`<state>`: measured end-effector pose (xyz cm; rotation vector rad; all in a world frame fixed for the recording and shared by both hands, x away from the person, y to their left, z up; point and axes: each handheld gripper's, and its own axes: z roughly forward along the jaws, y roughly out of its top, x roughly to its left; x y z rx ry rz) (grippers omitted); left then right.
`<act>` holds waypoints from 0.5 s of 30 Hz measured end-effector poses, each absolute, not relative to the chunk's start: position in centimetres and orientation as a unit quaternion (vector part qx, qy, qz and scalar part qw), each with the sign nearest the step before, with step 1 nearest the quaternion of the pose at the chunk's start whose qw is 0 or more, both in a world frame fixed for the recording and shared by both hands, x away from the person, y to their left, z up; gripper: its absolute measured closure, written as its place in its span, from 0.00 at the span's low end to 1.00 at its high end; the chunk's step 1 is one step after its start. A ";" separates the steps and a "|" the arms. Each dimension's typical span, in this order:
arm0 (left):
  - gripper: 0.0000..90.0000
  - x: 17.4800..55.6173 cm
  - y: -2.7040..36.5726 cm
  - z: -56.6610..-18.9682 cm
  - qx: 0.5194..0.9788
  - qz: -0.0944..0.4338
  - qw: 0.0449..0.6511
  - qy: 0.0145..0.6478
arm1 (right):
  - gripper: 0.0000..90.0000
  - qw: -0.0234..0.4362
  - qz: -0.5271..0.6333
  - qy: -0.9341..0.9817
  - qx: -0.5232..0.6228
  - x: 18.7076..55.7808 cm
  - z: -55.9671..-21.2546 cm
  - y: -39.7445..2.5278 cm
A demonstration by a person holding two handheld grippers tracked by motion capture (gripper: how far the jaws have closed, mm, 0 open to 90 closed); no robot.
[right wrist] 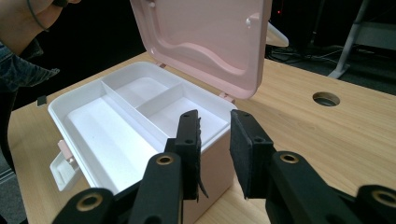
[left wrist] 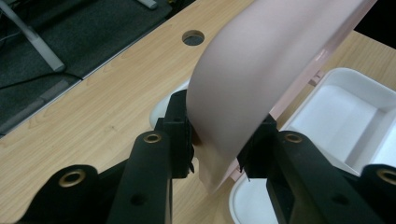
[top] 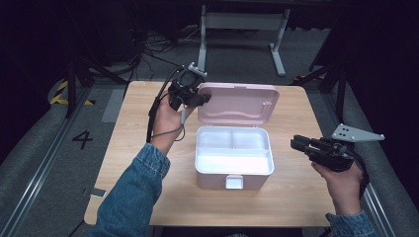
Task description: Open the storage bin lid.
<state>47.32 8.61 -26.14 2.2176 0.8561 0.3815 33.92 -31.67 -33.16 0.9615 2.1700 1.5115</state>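
Note:
A pink box [top: 217,179] stands mid-table with its lid [top: 242,101] raised upright at the back. A white three-part tray [top: 232,163] sits inside and holds nothing. My left gripper [top: 200,98] is shut on the lid's upper left corner. In the left gripper view the pink lid [left wrist: 261,70] passes between the jaws of that gripper [left wrist: 217,144], with the tray [left wrist: 345,112] to the right. My right gripper [top: 296,143] hovers right of the box, open and holding nothing. Its own view shows the right gripper [right wrist: 215,149] near the box's corner, facing the tray [right wrist: 107,126] and lid [right wrist: 205,37].
The wooden table [top: 138,148] has bare room on both sides of the box. A round cable hole [right wrist: 326,98] lies in the tabletop behind the lid. A small grey tag [top: 97,193] sits at the front left edge. A white desk frame [top: 242,22] stands beyond the table.

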 end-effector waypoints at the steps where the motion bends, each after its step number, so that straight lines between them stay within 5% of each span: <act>1: 0.76 47.5 8.6 -26.2 0.859 0.148 0.359 0.334 | 0.81 0.163 0.530 0.761 0.338 33.9 -33.2 -31.7; 15: 0.71 50.5 8.2 -27.2 0.857 0.145 0.345 0.354 | 0.72 0.162 0.512 0.765 0.357 34.6 -33.9 -32.1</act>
